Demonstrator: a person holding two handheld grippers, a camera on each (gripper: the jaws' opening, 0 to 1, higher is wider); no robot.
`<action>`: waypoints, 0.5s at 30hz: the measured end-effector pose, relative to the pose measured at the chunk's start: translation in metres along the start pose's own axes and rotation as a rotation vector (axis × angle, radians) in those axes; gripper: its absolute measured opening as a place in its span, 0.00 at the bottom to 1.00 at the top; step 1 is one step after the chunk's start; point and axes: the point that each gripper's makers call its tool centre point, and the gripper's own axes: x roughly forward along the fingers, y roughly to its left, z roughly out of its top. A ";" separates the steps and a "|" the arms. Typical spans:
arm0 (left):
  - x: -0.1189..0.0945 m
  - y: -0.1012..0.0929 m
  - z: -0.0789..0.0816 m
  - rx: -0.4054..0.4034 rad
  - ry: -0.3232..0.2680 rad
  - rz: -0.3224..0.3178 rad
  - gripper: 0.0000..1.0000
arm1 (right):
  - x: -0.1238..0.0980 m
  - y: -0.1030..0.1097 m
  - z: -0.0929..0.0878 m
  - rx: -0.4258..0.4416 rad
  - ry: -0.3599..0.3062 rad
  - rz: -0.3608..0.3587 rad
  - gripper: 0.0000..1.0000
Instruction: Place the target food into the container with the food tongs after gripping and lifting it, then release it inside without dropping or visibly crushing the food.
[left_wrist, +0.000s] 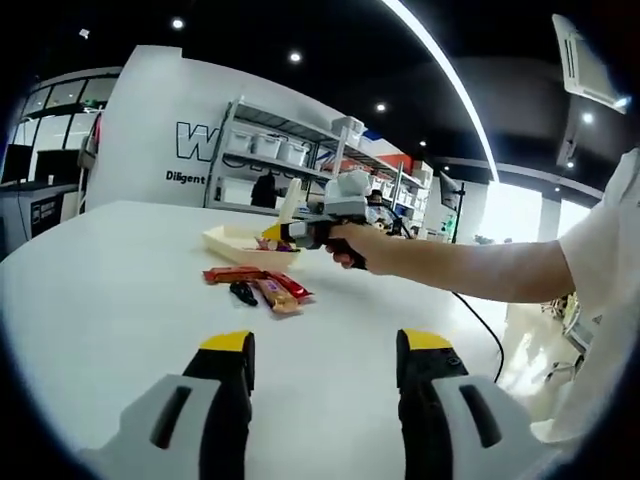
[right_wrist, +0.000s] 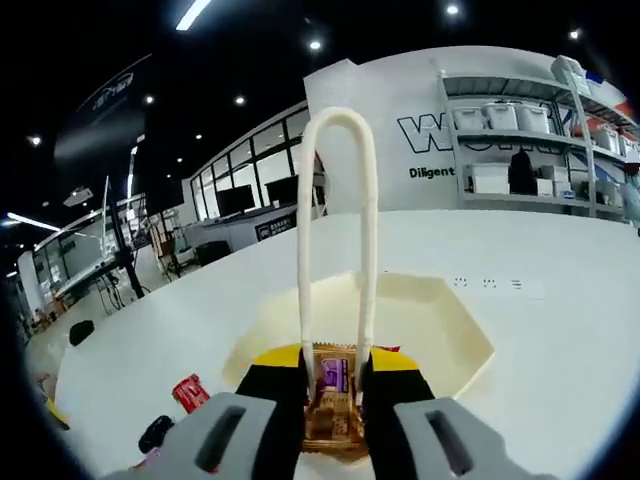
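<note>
My right gripper (right_wrist: 336, 365) is shut on cream food tongs (right_wrist: 335, 240), whose looped end rises away from the jaws. A gold and purple wrapped snack (right_wrist: 333, 400) sits pinched between the tong arms, over the near rim of the cream container (right_wrist: 440, 330). In the left gripper view that same right gripper (left_wrist: 322, 226), held by a hand, hovers with the tongs (left_wrist: 289, 200) over the container (left_wrist: 228, 243). My left gripper (left_wrist: 327, 350) stands open near the table's front with nothing between its fingers.
Loose wrapped snacks (left_wrist: 235, 273) (left_wrist: 283, 290) and a small black object (left_wrist: 243, 293) lie on the white table (left_wrist: 110, 290) just in front of the container. A red snack (right_wrist: 188, 392) lies left of it. Shelving (left_wrist: 290, 150) stands behind.
</note>
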 end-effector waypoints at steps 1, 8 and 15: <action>0.000 0.000 0.000 0.000 -0.001 -0.002 0.55 | 0.002 -0.002 -0.001 -0.001 0.001 -0.001 0.15; 0.001 -0.002 -0.003 0.004 0.011 -0.001 0.56 | 0.005 -0.015 0.004 0.011 -0.027 0.002 0.19; 0.002 -0.004 -0.004 0.005 0.013 -0.003 0.55 | -0.006 -0.016 0.014 0.018 -0.063 0.005 0.19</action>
